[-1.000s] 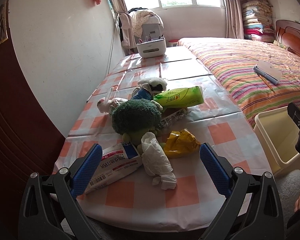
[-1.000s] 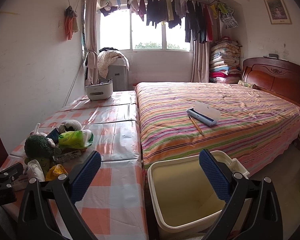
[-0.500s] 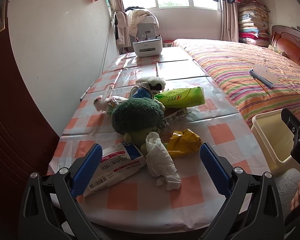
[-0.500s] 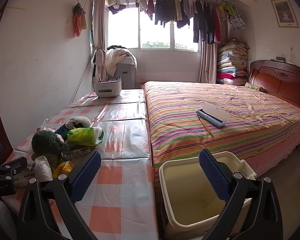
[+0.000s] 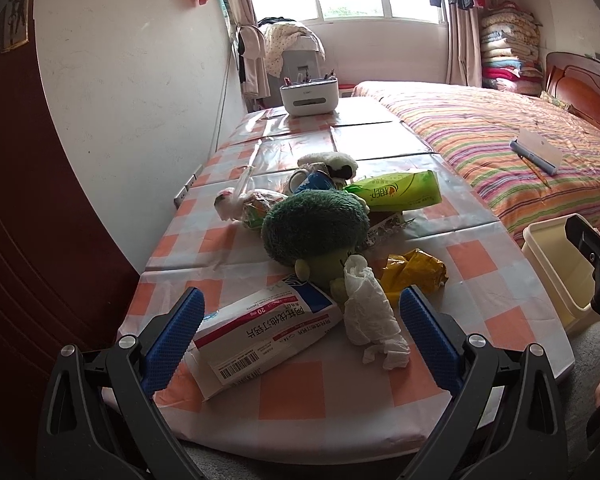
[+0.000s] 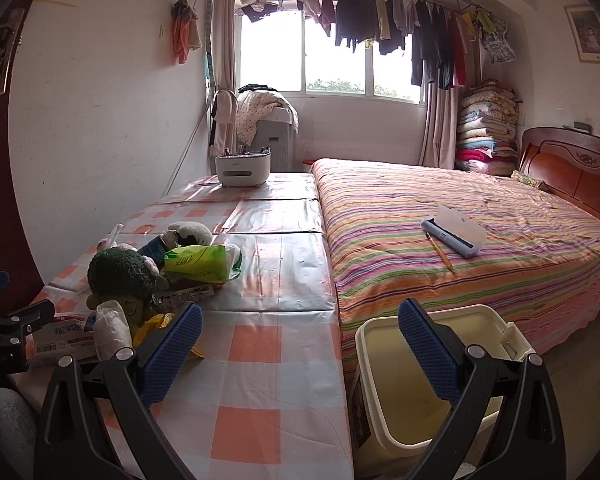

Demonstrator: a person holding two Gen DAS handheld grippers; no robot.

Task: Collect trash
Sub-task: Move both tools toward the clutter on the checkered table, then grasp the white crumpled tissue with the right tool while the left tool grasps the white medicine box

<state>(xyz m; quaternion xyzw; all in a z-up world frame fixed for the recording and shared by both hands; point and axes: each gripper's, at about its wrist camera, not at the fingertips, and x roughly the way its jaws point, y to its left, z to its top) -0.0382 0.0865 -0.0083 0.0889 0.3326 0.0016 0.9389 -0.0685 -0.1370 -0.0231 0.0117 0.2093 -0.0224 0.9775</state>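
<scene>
While both claws hang apart and hold nothing, trash sits piled on the checkered worktop (image 5: 480, 264).

Left claw (image 5: 300, 332) fingers spread wide, white-red medicine box (image 5: 260, 336) just ahead between them, barcode and "20 mg" readable, other print Chinese and upside down. Crumpled tissue (image 5: 370, 312) touching box's right end, yellow wrapper (image 5: 414, 272) beyond it, green plush broccoli (image 5: 316, 228) further ahead, green tissue pack (image 5: 400, 192) with Chinese logo behind that. Right claw (image 6: 300, 344) also spread, cream bin (image 6: 400, 400) under its right finger, beside the worktop; striped bed (image 6: 500, 248) ahead. White desk organizer (image 6: 242, 168) at far end, logo too small to read.
</scene>
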